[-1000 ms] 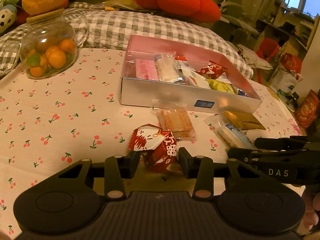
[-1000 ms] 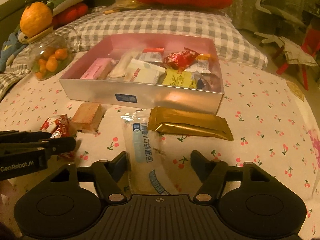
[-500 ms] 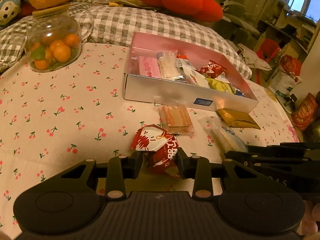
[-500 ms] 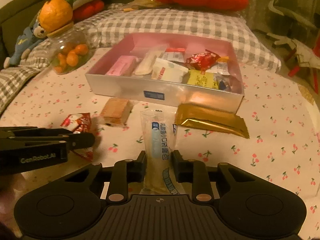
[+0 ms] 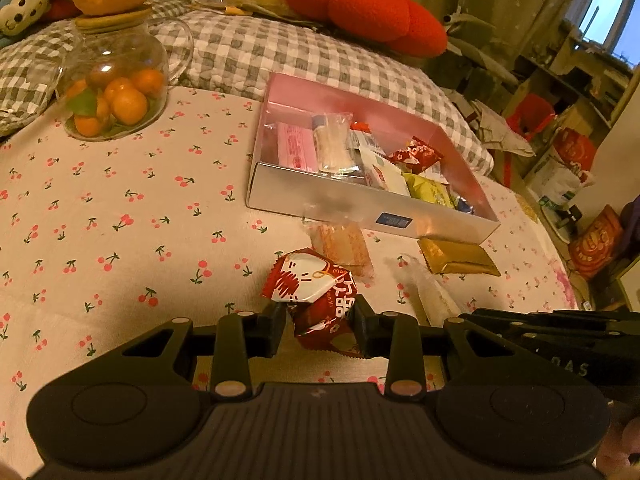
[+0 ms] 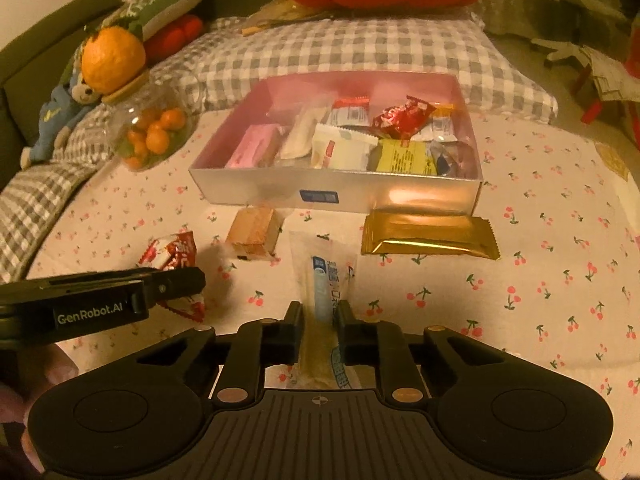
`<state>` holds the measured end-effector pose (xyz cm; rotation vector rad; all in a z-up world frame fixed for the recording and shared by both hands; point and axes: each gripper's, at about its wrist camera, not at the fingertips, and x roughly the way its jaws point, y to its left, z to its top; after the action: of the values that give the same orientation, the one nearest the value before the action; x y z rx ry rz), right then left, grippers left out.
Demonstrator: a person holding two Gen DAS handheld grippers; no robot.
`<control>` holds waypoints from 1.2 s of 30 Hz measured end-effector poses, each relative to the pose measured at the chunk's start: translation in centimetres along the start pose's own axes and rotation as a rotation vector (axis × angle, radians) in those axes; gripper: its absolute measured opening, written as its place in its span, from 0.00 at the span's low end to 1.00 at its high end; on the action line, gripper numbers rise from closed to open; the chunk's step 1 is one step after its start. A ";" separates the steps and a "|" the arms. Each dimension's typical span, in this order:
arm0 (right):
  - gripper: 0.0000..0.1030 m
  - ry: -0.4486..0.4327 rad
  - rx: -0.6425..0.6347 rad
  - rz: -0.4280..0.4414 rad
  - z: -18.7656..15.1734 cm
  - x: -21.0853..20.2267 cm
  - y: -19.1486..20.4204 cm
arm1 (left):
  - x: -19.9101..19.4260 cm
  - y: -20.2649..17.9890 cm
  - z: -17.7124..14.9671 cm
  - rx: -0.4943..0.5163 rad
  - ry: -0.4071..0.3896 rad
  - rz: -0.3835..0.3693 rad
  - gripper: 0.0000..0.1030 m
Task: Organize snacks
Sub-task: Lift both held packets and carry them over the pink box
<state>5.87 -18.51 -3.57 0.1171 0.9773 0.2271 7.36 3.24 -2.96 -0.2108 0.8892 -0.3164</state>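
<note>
My left gripper [image 5: 320,326] is shut on a red and white snack packet [image 5: 316,300], held just above the cherry-print cloth. My right gripper [image 6: 319,330] is shut on a long clear packet with blue print [image 6: 326,280], whose far end points toward the box. The silver box with a pink inside [image 6: 280,188] [image 5: 320,204] lies ahead of both and holds several wrapped snacks. In front of it on the cloth lie a tan wafer packet [image 6: 253,232] [image 5: 342,242] and a gold bar packet [image 6: 430,235] [image 5: 458,262].
A glass jar of small oranges [image 5: 114,96] [image 6: 154,134], with a big orange fruit on its lid, stands at the far left. Grey checked cushions [image 6: 340,56] and a red cushion [image 5: 360,10] lie behind the box. Cluttered shelves and bags stand off to the right.
My right gripper's jaws closed from wide apart onto the clear packet and lifted it slightly. The left gripper kept its hold on the red packet and rose a little.
</note>
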 end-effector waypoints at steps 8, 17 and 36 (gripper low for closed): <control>0.09 -0.015 0.015 0.041 0.3 -0.8 -0.3 | -0.2 0.1 0.0 -0.008 0.011 -0.006 0.31; 0.50 -0.015 -0.019 0.038 0.4 1.4 -0.2 | 0.2 -0.1 -0.4 0.008 0.035 0.004 0.31; 0.19 -0.011 -0.187 -0.096 -0.8 2.8 1.2 | 0.5 0.2 -0.7 0.013 0.053 0.018 0.31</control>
<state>6.54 -16.64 -6.01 -0.0993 0.9434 0.2279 7.11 3.22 -3.82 -0.1829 0.9404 -0.3127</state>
